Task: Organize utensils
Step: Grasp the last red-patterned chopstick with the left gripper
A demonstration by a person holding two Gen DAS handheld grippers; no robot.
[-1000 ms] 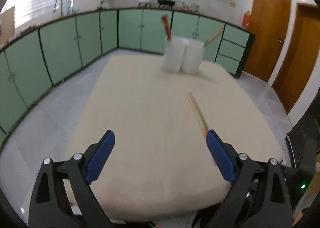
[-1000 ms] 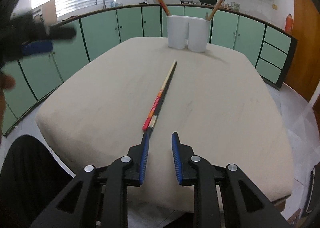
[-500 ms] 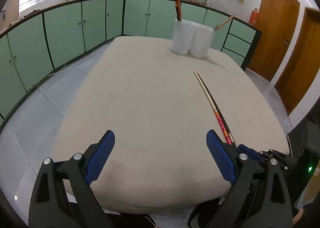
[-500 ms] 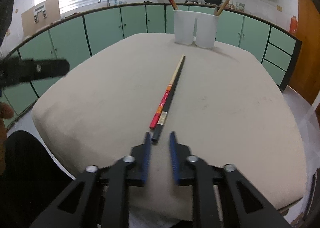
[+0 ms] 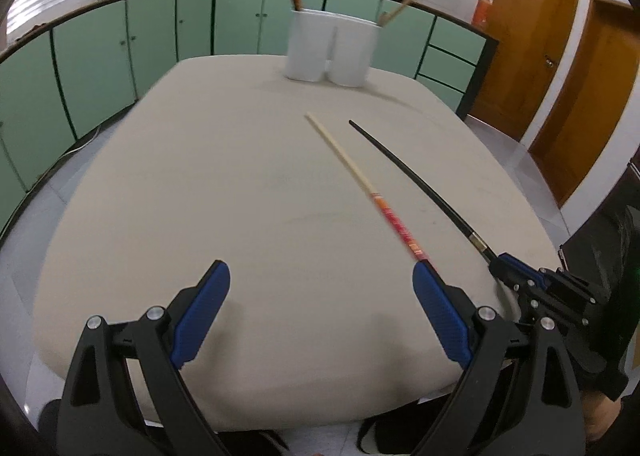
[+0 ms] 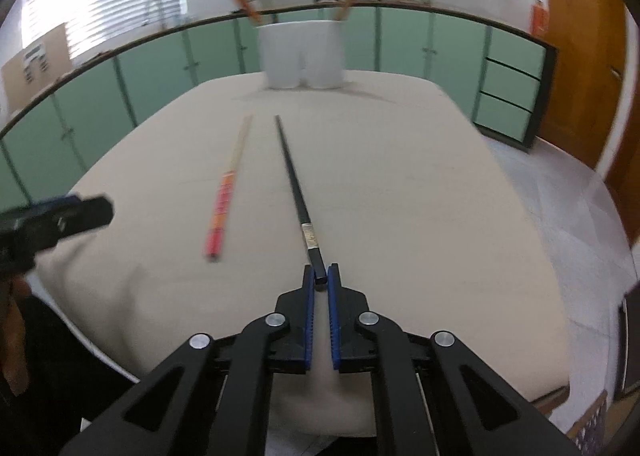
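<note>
A black chopstick point(image 6: 294, 176) lies along the beige table point(image 6: 420, 196), and my right gripper point(image 6: 321, 276) is shut on its near end; it also shows in the left wrist view point(image 5: 416, 180). A pale chopstick with a red-orange end point(image 6: 226, 192) lies beside it on the table, apart from it, also in the left wrist view point(image 5: 360, 180). My left gripper point(image 5: 320, 284) is open and empty above the table's near edge, its right finger close to the red end. A white two-cup holder point(image 5: 332, 46) with chopsticks in it stands at the far edge.
Green cabinets point(image 5: 100, 56) run around the room behind the table. Wooden doors point(image 5: 560, 68) stand at the right. The left gripper's tip shows in the right wrist view point(image 6: 60, 216) at the table's left edge. The right gripper shows in the left wrist view point(image 5: 516, 272).
My right gripper has closed on the black chopstick's near end and drawn it away from the red-ended one. The left gripper has swung toward the chopsticks.
</note>
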